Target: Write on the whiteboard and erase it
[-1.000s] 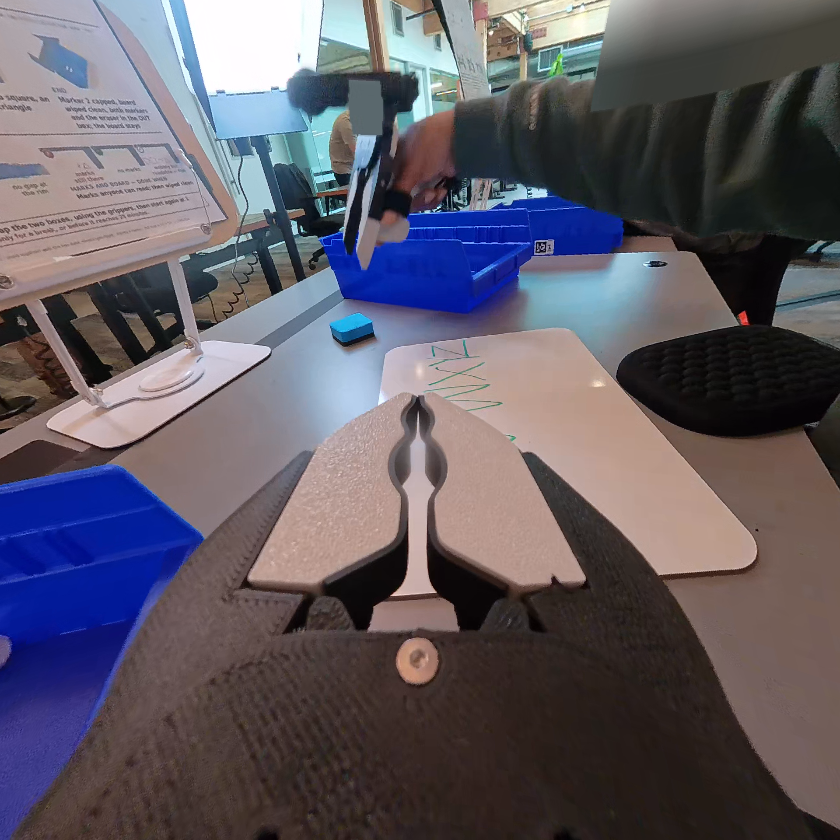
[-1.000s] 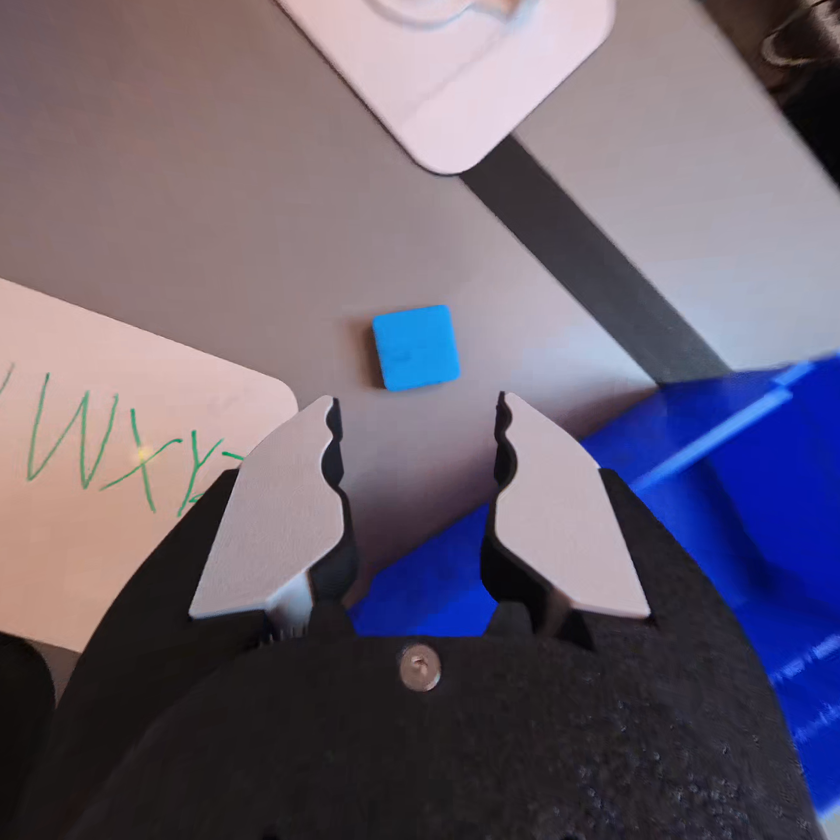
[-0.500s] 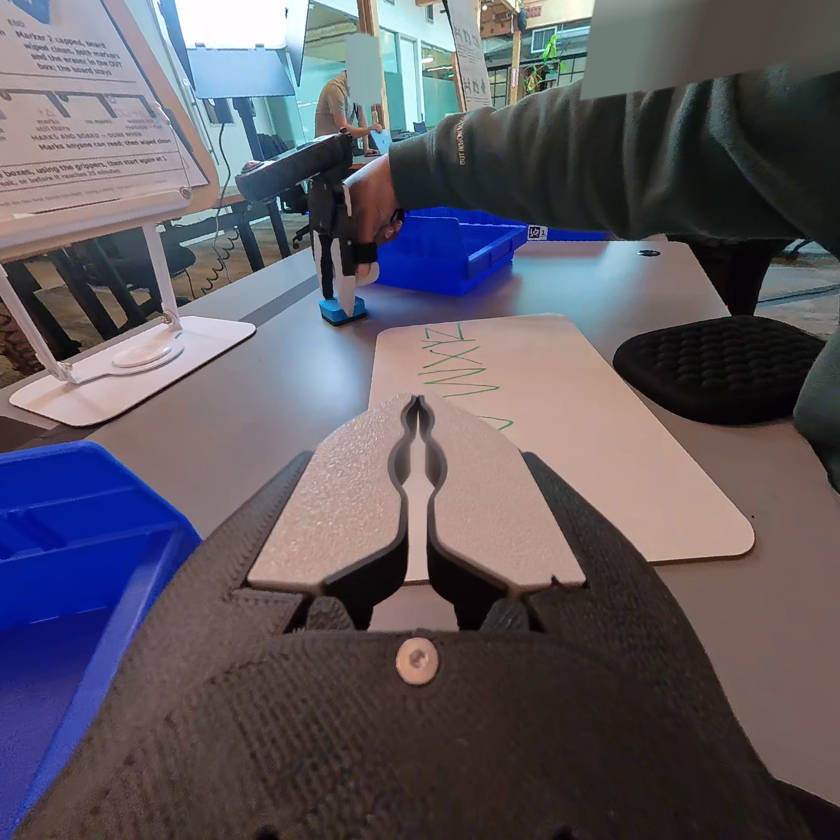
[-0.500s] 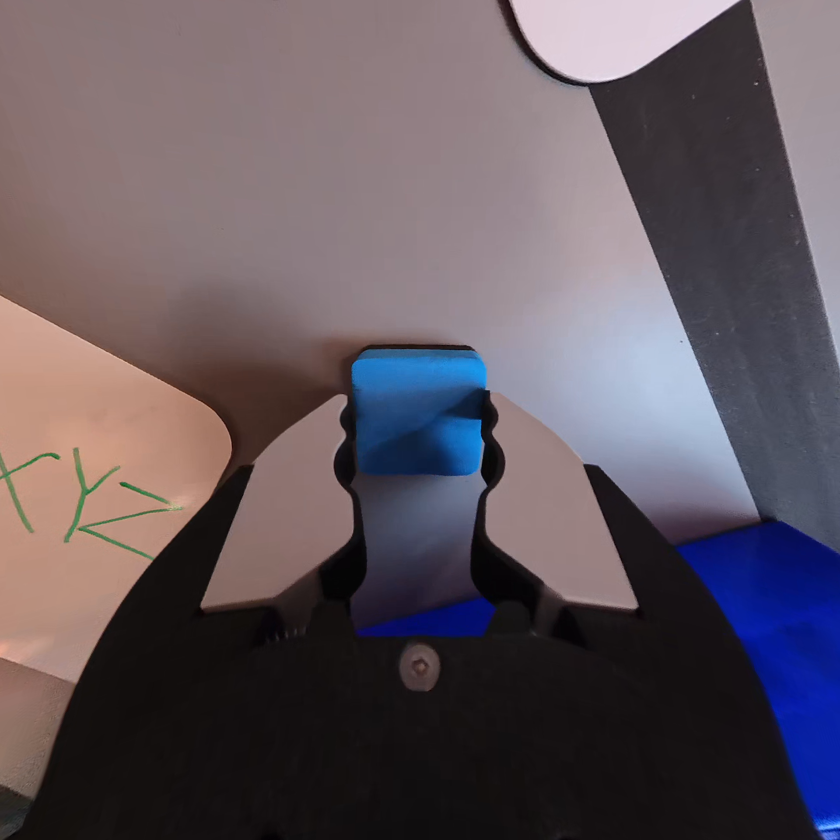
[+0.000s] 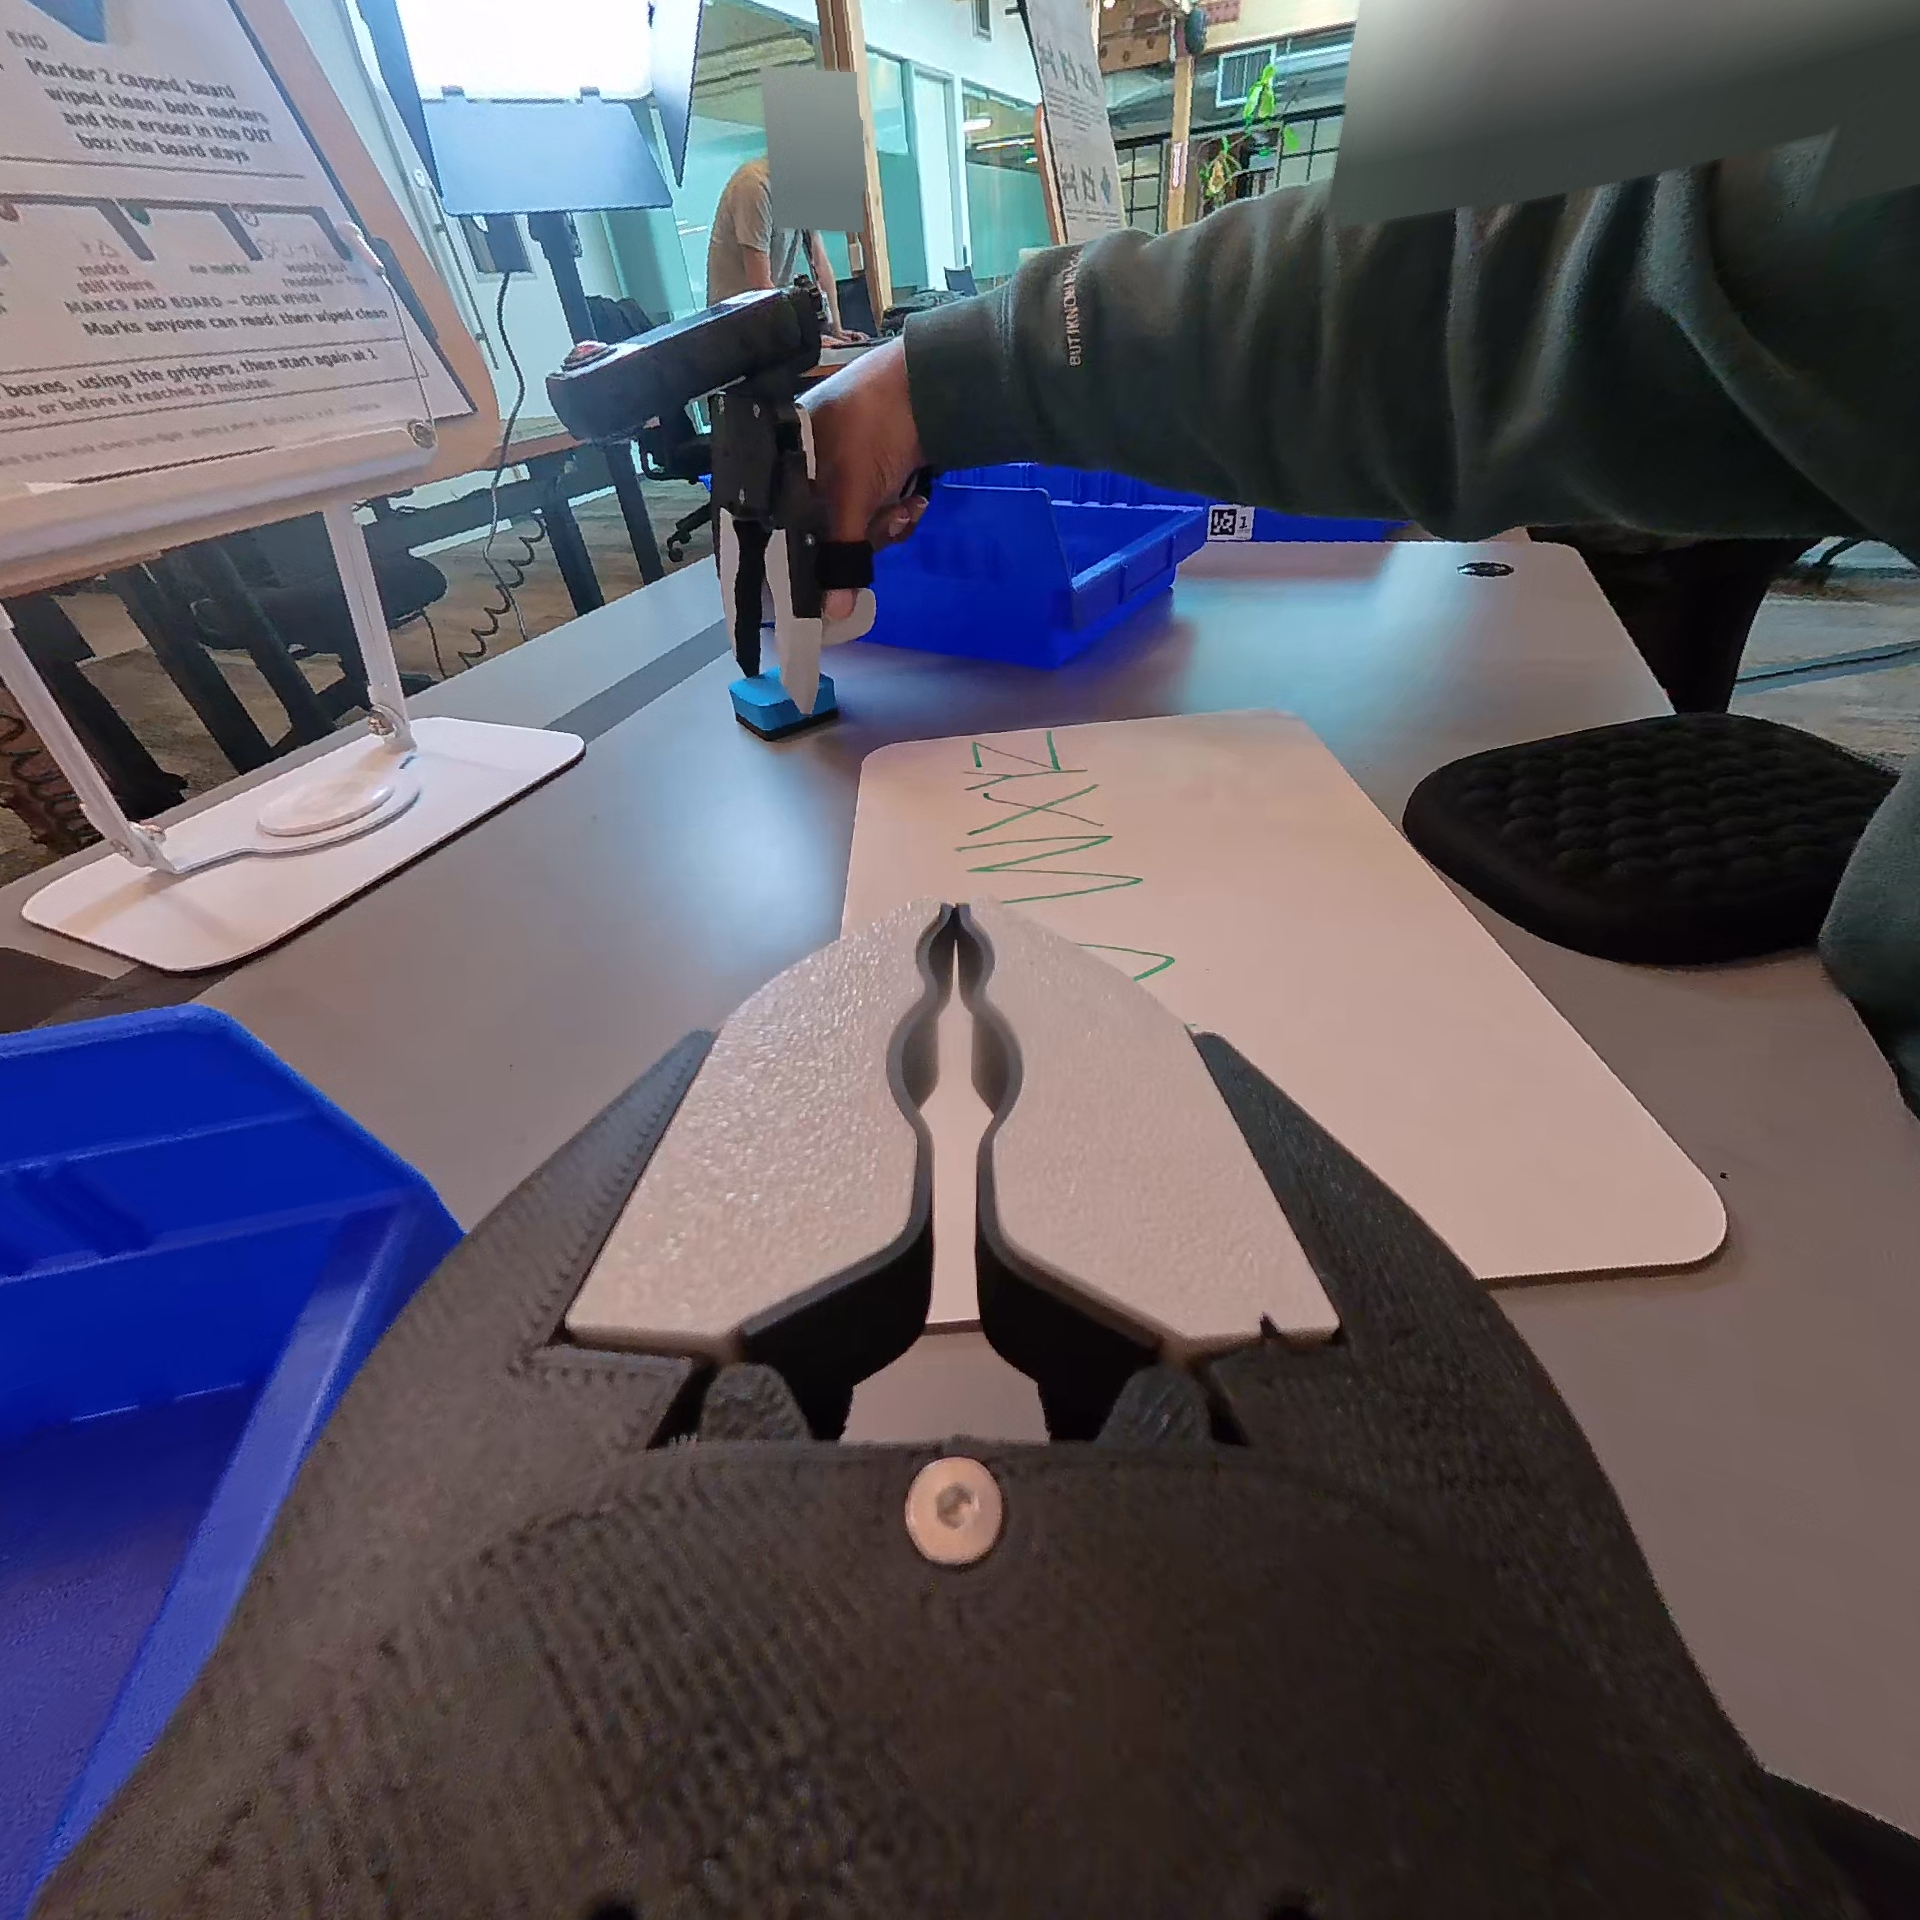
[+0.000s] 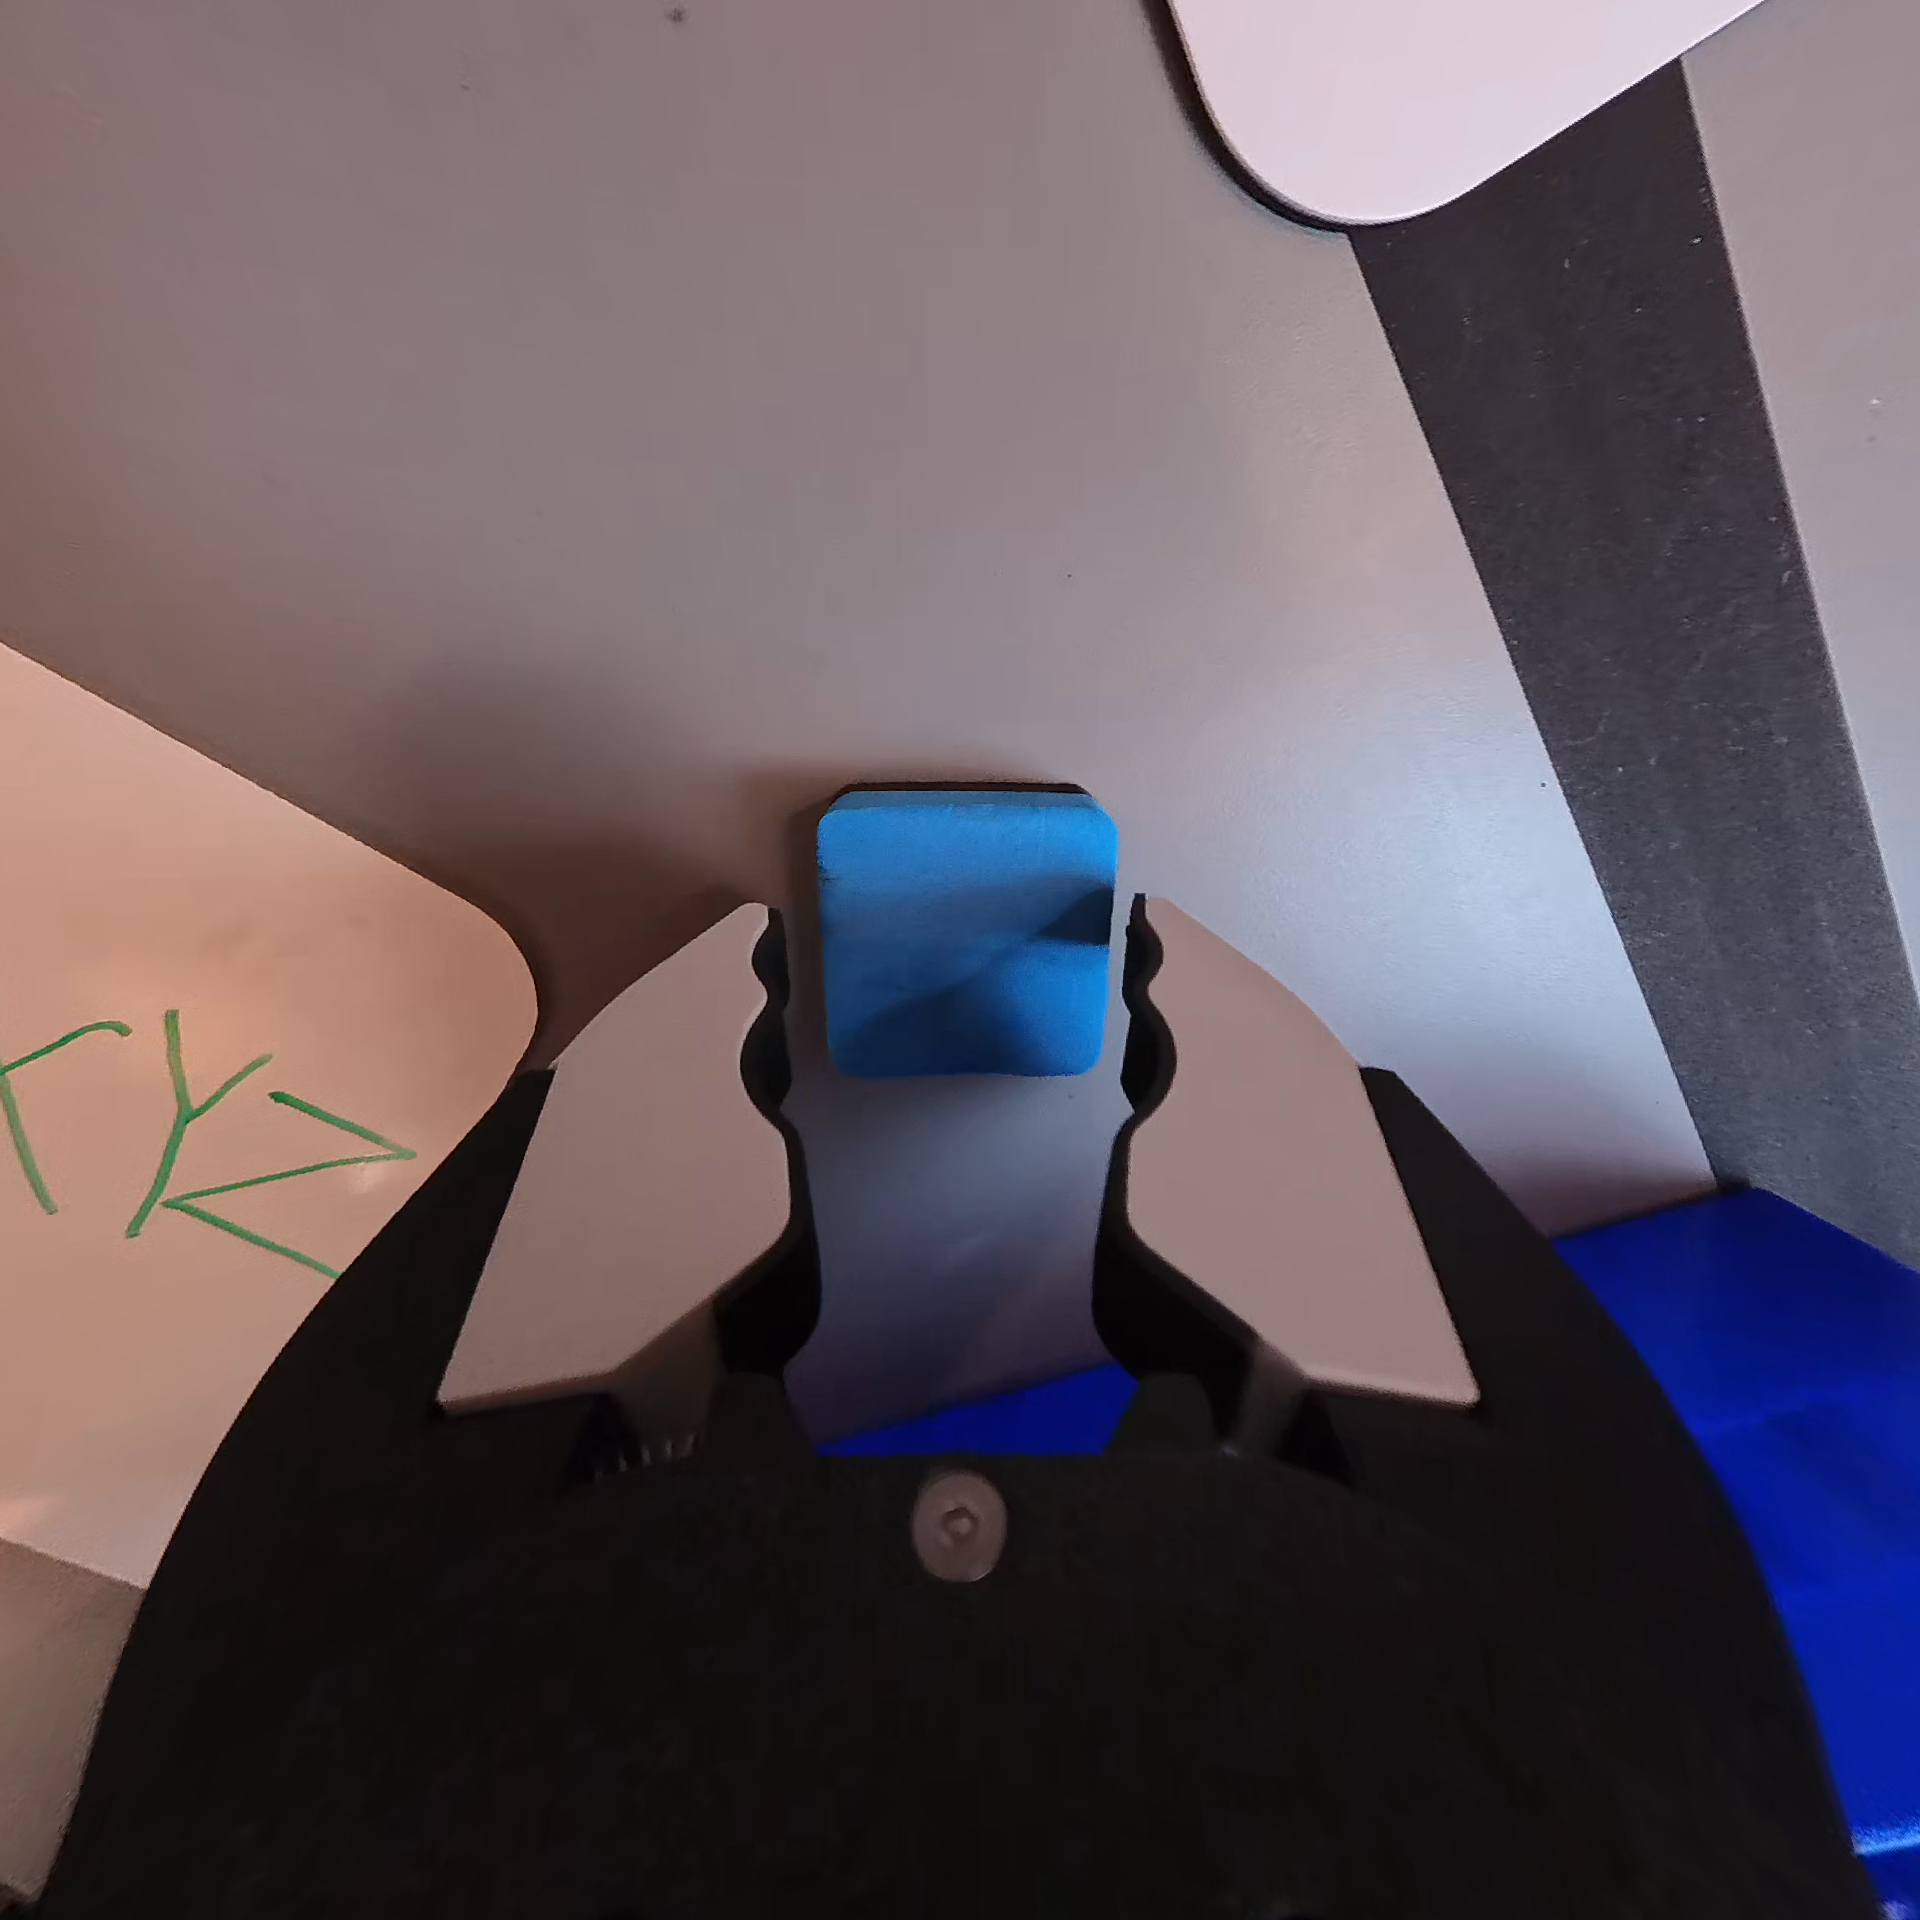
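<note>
A small blue eraser (image 6: 966,935) lies flat on the grey table, just past the corner of the white whiteboard (image 6: 208,883), which bears green marker strokes (image 6: 208,1143). My right gripper (image 6: 953,909) points down with one finger on each side of the eraser; a thin gap shows on both sides, so it is open. In the left wrist view the right gripper (image 5: 774,675) stands over the eraser (image 5: 771,712), which rests on the table. My left gripper (image 5: 954,914) is shut and empty, low over the near part of the whiteboard (image 5: 1299,987).
A blue bin (image 5: 1039,582) stands just behind the eraser, and it shows under the right gripper (image 6: 1714,1351). Another blue bin (image 5: 156,1195) is at my near left. A sign stand's white base (image 5: 291,831) is at the left. A black pad (image 5: 1662,831) lies right of the board. My right fingertips sit around 40 centimetres from my left ones.
My right gripper came down from above the table onto the eraser and now has a finger on each side of it. The left gripper stayed shut and hardly moved.
</note>
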